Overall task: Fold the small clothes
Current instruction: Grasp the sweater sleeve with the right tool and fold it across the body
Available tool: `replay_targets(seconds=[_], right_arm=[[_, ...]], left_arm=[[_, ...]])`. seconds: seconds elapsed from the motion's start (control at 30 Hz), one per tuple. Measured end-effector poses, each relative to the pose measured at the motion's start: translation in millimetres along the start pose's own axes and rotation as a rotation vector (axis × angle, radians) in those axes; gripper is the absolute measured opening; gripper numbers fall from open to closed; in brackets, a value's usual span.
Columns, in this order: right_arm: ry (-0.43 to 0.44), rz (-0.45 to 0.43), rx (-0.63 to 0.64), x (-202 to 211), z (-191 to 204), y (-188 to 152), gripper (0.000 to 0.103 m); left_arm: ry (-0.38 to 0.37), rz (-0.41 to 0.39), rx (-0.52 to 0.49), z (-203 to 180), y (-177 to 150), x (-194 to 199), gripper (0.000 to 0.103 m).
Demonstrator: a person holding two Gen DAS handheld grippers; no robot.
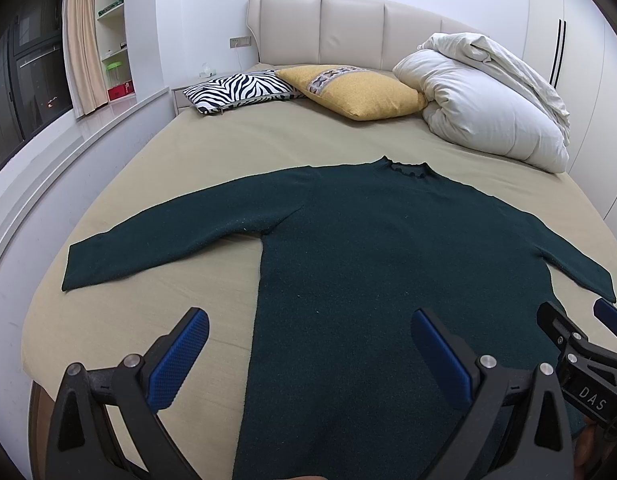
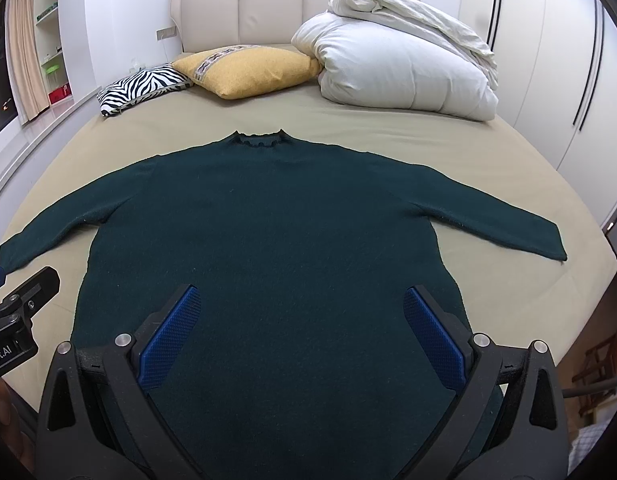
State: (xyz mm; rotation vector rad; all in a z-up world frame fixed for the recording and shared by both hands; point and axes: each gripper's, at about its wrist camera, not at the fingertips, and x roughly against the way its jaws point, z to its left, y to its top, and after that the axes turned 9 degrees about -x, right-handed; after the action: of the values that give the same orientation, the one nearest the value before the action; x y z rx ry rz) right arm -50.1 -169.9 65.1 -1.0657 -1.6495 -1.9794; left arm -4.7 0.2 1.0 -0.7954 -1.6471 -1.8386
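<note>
The dark green sweater (image 2: pixel 268 216) lies flat on the bed (image 2: pixel 488 148), collar at 12 o'clock, hem toward you, sleeves spread to 9 and 3. Your left gripper (image 1: pixel 308 352) hovers wide open over the hem's left edge; your right gripper (image 2: pixel 302 332), also wide open, holds nothing above the lower body. Each sleeve sits nearest its same-side gripper.

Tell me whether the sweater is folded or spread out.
Spread out: the sweater lies flat on the bed, both sleeves stretched sideways, nothing folded over.
</note>
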Motion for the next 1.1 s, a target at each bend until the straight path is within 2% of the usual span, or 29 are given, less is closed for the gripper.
replay_targets(seconds=[0.2,0.27,0.37,0.43,0.57,0.73,0.83,0.9,1.0,1.03,1.1], right_arm=[[0.003,0.005,-0.005,-3,-1,0,0.103],[0.012,0.009,-0.018,-5,-6,0,0.103],[0.034,0.015,-0.074,-10,-27,4,0.103],[0.053,0.008,-0.140,-14,-56,10,0.103],[0.050,-0.034,-0.312,-25,-148,23,0.103],[0.005,-0.083,-0.661,-56,-318,25,0.100],[-0.011,-0.096,-0.879,-78,-413,14,0.086],[-0.030,-0.094,-0.969,-93,-459,7,0.081],[-0.016,-0.069,-1.068,-123,-516,2,0.079],[-0.001,-0.060,-1.097,-132,-531,0,0.078],[0.032,-0.051,-1.153,-152,-554,-2,0.071]], left_arm=[[-0.012,0.002,0.017,3,-4,-2,0.103],[-0.050,0.013,0.032,3,-6,-4,0.103],[-0.085,0.023,0.046,3,-9,-8,0.103],[-0.104,0.023,0.036,0,-10,-11,0.103],[-0.198,0.068,0.061,-2,-7,-26,0.103],[-0.307,0.085,0.114,-8,0,-50,0.103],[-0.337,0.074,0.127,-18,4,-67,0.103],[-0.330,0.070,0.124,-25,6,-74,0.103],[-0.286,0.160,0.077,-35,13,-92,0.103],[-0.290,0.186,0.094,-35,14,-97,0.103],[-0.308,0.196,0.134,-31,18,-105,0.103]])
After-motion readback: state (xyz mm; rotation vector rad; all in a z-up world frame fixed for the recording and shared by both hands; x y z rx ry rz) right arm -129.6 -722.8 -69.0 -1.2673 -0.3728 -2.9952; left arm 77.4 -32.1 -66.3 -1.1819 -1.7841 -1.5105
